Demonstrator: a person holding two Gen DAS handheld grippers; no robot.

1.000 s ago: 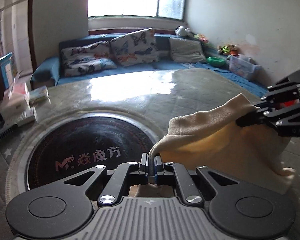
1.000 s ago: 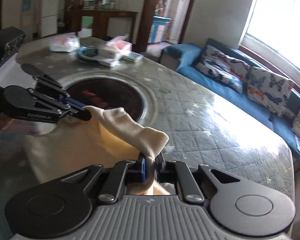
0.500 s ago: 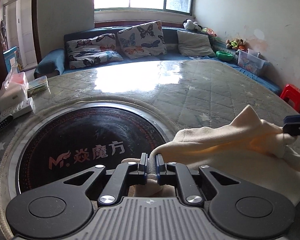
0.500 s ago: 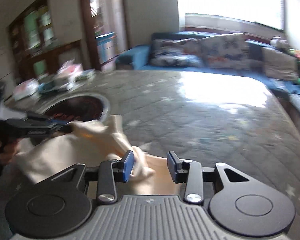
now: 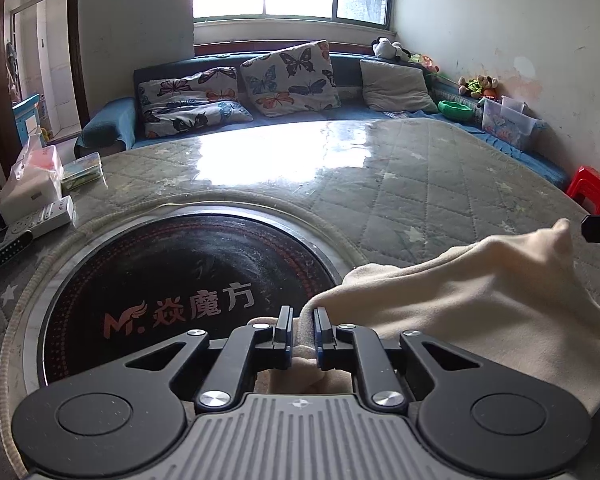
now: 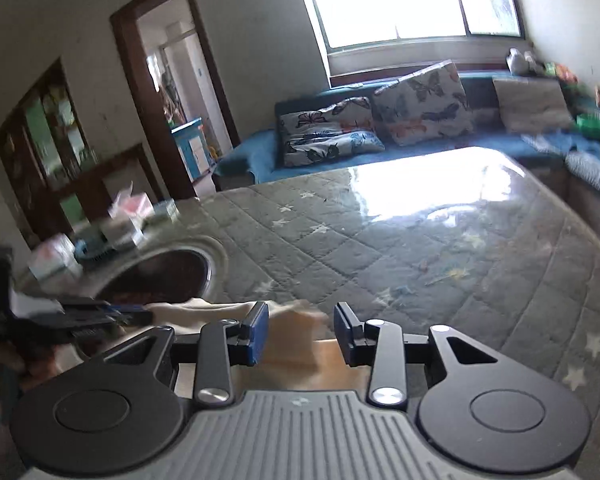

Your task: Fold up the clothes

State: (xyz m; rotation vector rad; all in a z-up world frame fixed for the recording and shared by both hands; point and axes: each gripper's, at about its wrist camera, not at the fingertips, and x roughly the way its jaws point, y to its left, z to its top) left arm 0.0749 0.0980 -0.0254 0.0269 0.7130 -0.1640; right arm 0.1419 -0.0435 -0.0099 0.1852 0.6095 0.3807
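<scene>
The cream garment (image 5: 480, 304) lies on the quilted tabletop (image 5: 420, 184), just right of the round black burner (image 5: 172, 280). The left gripper (image 5: 302, 332) has its jaws drawn close on a fold of the cloth — while the right gripper (image 6: 300, 332) stands wide apart, nothing between its fingers, the cloth lying below it.

Most of the quilted table (image 5: 440, 184) toward the sofa (image 5: 108, 128) is wide open, plenty of room to swing a gripper across. Only clutter is on the left edge: a tissue pack (image 5: 32, 176) and power strip (image 5: 40, 216) bunched together. The cream garment (image 5: 480, 300) takes up the near right corner beside the round black hotplate (image 5: 172, 280).
</scene>
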